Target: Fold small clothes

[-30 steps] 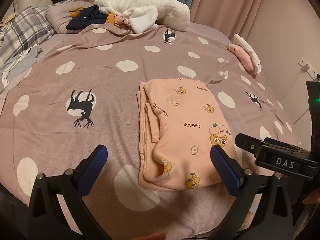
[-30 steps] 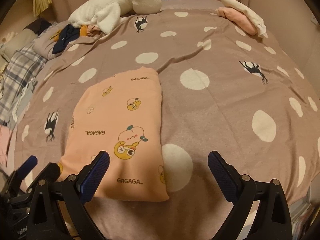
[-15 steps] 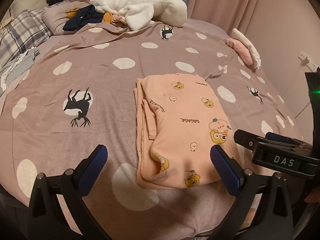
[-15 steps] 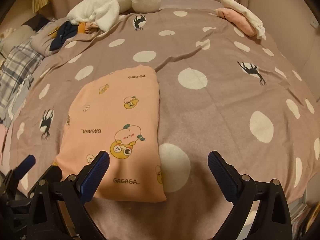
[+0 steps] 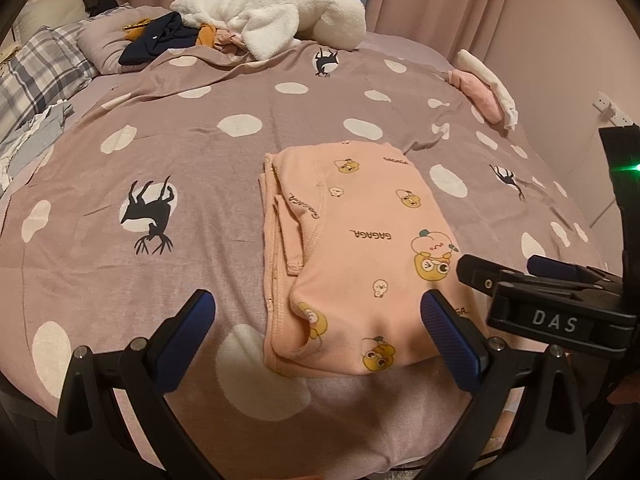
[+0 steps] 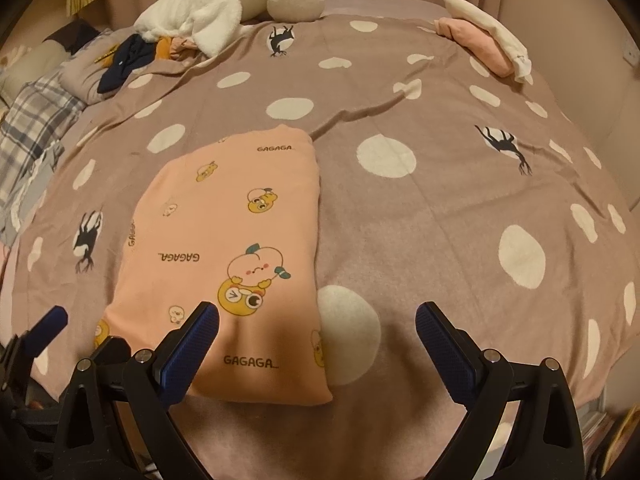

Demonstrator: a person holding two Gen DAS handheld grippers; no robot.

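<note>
1. Garment (image 5: 360, 248): peach, printed with cartoon figures and "GAGAGA" lettering. It lies on the near middle of the bed (image 5: 200, 168), already doubled lengthwise into a long rectangle. The layered edges and a cuff show along its left side; the right side is a smooth fold.
2. Left tool (image 5: 318, 332): blue pads spread wide, holding nothing. It hangs above the garment's near end, with the right pad over the cloth and the left pad over bare cover.
3. Right tool (image 6: 316, 344): also wide apart and empty. It hangs above the garment's near right corner (image 6: 316, 392), with the left pad over the print and the right pad over bare cover.
4. Bed cover: mauve with white dots and black deer shapes, lightly creased beyond the garment's far end.
5. Finished pile (image 6: 484, 36): pink and white folded items at the far right edge of the bed, well apart from the garment.
6. Unfolded heap (image 5: 180, 34): navy, orange and pink items at the far left, just beside a white plush (image 5: 276, 16).
7. Progress, judged: the lengthwise fold of this garment looks done. A crosswise fold, near end to far end, appears to remain, then a move to the pile. Neither tool touches the cloth yet. The heap suggests more pieces are waiting.
</note>
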